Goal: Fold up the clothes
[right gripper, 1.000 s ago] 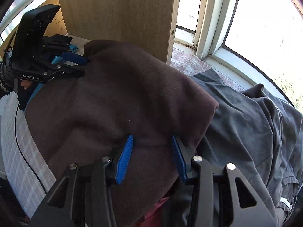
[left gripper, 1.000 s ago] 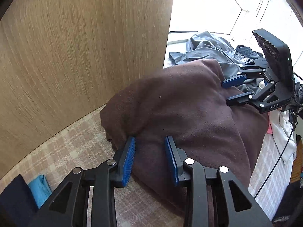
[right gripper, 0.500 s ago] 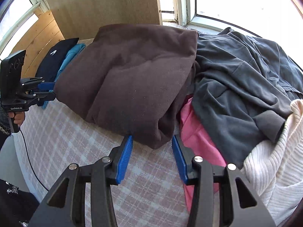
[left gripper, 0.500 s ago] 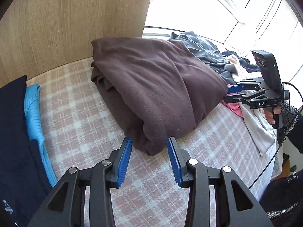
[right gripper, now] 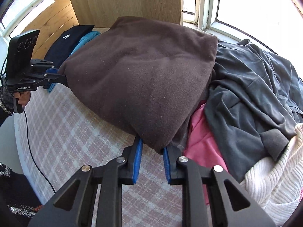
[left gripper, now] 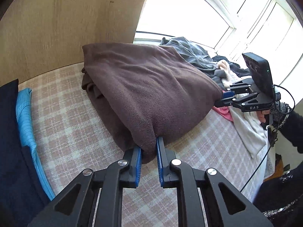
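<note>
As fingers (left gripper: 136, 160) close, fleece (left gripper: 151, 94) sits pinched between.

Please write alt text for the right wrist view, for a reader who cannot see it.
The right hand-held gripper is closing on a corner of a folded brown fleece on a checked cover. The left hand-held gripper grips its far corner; grey, pink and cream clothes lie to the right.

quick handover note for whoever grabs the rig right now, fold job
Left gripper: jaws closing on the near left corner of the brown fleece.
Right gripper: jaws closing on the near right corner.
Fleece lies folded on the checked sheet. Folded navy garment and blue one stacked to the left.
Left to fold: grey garment, pink one, cream knit.
</note>
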A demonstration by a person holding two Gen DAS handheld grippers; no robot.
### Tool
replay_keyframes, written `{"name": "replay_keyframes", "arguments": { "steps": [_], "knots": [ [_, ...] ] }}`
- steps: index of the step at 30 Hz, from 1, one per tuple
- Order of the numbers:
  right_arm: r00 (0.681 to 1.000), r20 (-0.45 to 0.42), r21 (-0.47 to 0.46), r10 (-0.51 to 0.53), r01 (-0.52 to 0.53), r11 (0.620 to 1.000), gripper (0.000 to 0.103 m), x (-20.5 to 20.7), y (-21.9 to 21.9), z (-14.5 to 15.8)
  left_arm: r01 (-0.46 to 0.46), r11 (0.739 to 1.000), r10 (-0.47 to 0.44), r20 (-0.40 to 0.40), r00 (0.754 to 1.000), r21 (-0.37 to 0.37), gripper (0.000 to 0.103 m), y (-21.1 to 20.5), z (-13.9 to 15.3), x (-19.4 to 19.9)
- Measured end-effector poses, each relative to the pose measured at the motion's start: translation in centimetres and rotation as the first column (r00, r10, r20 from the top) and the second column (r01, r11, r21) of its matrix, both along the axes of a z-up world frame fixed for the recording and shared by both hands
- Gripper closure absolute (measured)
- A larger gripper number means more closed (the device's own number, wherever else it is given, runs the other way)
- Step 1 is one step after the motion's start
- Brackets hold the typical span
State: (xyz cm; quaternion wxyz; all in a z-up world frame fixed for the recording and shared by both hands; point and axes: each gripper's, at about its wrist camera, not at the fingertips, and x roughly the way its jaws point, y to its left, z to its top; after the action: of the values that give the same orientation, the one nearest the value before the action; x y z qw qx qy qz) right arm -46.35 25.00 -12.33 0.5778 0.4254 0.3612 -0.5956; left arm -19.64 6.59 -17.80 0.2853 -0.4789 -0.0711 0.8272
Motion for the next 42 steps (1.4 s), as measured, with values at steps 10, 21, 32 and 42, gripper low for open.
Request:
{"name": "replay_keyframes", "arguments": {
  "steps": [10,21,32,42],
  "knots": [
    [0.997,-0.071,0.091,-0.008,0.014,0.996,0.082,0.0,1.2,-0.8,-0.019,0.998,0.022,0.039,0.999,-0.066,0.089,-1.3,-0.4,1.3],
    [0.985,-0.115,-0.114,-0.128,0.114,0.987,0.074,-2.7,-8.4,5.4,-0.126,0.963,0.103,-0.104,0.989,-0.240,0.083,1.2,4.2,-10.3],
    [0.949,-0.023,0.010,-0.316,0.316,0.949,0.068,-8.0,-16.8,-1.6,-0.158,0.935,0.175,0.027,0.984,-0.316,0.076,2.0,-2.0,-17.5],
    [0.955,-0.085,0.013,-0.283,0.285,0.958,0.065,-6.7,-16.7,-1.2,-0.221,0.891,0.236,-0.012,0.972,-0.396,0.072,3.3,-1.2,-16.3]
  ]
}}
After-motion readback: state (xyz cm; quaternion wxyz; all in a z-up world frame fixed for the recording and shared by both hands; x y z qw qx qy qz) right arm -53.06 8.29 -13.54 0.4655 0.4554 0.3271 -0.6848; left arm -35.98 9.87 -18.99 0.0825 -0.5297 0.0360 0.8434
